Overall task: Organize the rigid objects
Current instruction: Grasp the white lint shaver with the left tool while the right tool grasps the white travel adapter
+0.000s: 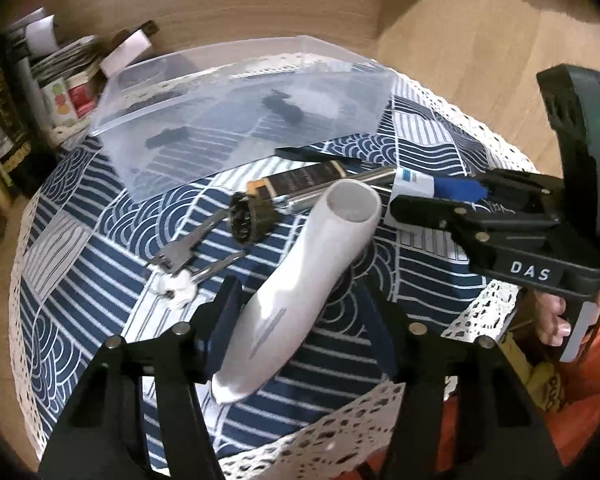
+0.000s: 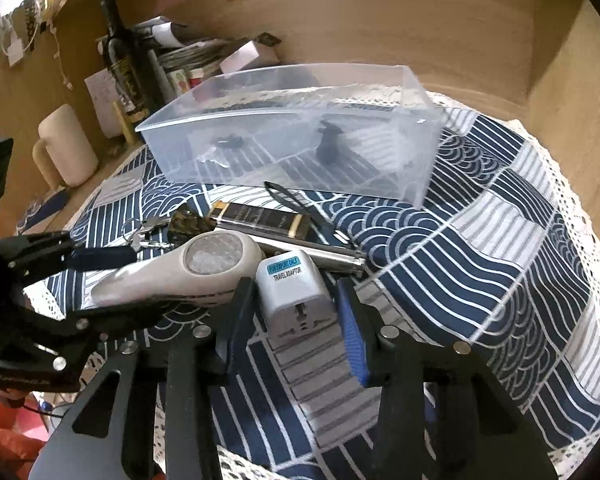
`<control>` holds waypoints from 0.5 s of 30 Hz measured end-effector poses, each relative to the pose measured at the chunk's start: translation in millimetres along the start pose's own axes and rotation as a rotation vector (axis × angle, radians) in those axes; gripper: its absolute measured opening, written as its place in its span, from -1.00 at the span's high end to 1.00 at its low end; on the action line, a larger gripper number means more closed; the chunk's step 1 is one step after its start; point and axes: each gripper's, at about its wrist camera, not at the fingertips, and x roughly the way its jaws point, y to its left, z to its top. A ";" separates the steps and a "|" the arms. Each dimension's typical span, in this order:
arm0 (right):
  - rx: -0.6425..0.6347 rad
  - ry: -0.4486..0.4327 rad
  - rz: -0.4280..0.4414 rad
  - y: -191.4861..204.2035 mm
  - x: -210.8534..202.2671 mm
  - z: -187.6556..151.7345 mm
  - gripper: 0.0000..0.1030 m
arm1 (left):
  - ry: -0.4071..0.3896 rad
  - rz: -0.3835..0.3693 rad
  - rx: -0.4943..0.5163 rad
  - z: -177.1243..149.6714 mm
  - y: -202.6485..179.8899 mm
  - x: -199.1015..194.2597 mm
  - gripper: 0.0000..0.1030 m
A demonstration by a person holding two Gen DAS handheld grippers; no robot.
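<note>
A white handheld device (image 1: 300,280) with a round head lies on the patterned cloth; it also shows in the right wrist view (image 2: 180,272). My left gripper (image 1: 300,300) is open, its fingers on either side of the device's handle. My right gripper (image 2: 296,308) is open around a white travel adaptor (image 2: 292,292), which shows in the left wrist view (image 1: 412,184). Behind lie a black and gold lighter (image 2: 260,218), a metal pen (image 2: 320,254), keys (image 1: 188,248) and a dark round part (image 1: 246,216). A clear plastic box (image 2: 300,128) holds two small black items.
The blue and white cloth (image 2: 480,240) with a lace edge covers a small round table. A dark bottle (image 2: 120,56), papers, small boxes and a cream mug (image 2: 64,148) stand at the back left against a wooden wall.
</note>
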 end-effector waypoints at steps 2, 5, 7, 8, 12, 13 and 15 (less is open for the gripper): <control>0.008 -0.007 -0.011 -3.5 -3.9 -1.3 0.33 | 0.016 -0.001 0.028 5.4 -6.9 7.5 -0.15; 0.015 -0.020 -0.031 -9.4 -12.3 -3.9 0.35 | 0.038 -0.011 0.075 14.9 -17.8 20.6 -0.15; 0.017 -0.022 -0.039 -12.5 -14.2 -5.2 0.35 | 0.050 -0.009 0.103 20.6 -24.4 31.0 -0.15; 0.019 -0.021 -0.043 -14.5 -14.7 -6.3 0.35 | 0.059 -0.008 0.117 23.7 -27.6 37.6 -0.15; 0.029 -0.007 -0.039 -19.8 -11.3 -5.2 0.34 | 0.040 -0.016 0.142 28.4 -32.7 40.3 0.20; 0.031 -0.005 -0.037 -20.1 -10.1 -4.6 0.34 | 0.037 -0.020 0.137 28.6 -32.0 39.4 0.20; 0.027 0.013 -0.035 -19.1 -4.1 -2.8 0.33 | 0.027 -0.007 0.123 28.0 -31.0 36.8 0.21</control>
